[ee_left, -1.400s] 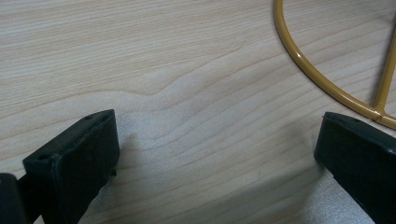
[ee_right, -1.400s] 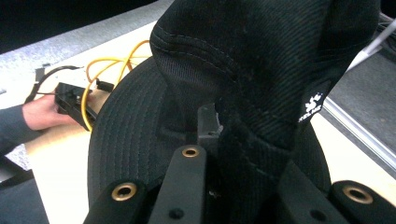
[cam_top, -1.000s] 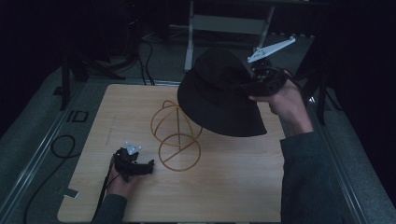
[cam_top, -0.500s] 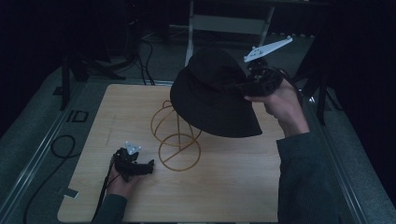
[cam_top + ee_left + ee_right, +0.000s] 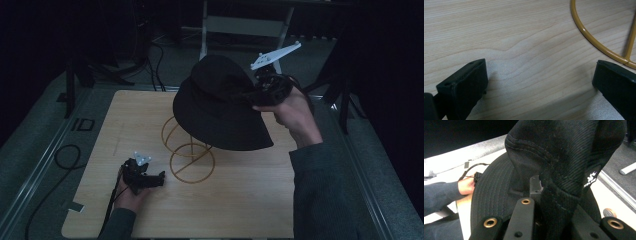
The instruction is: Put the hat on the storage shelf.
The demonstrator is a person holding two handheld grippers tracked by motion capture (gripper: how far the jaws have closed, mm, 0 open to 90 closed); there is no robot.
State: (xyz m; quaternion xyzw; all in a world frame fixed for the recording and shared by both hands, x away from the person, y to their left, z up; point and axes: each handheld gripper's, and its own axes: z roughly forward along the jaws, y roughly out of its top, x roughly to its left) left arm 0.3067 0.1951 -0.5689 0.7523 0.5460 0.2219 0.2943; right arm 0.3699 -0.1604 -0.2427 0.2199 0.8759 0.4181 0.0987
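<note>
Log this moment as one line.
right gripper: shut on black hat, held above wire stand | left gripper: open, resting on table

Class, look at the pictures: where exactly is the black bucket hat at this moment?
In the high view the black bucket hat hangs right of centre, clamped in the right gripper, above the yellow wire stand.

Pretty dim room, light wooden tabletop [image 5: 250, 200] on a grey carpeted floor [image 5: 30, 150], loose black cables [image 5: 65, 155] at left, metal frame legs [image 5: 240, 25] behind.
</note>
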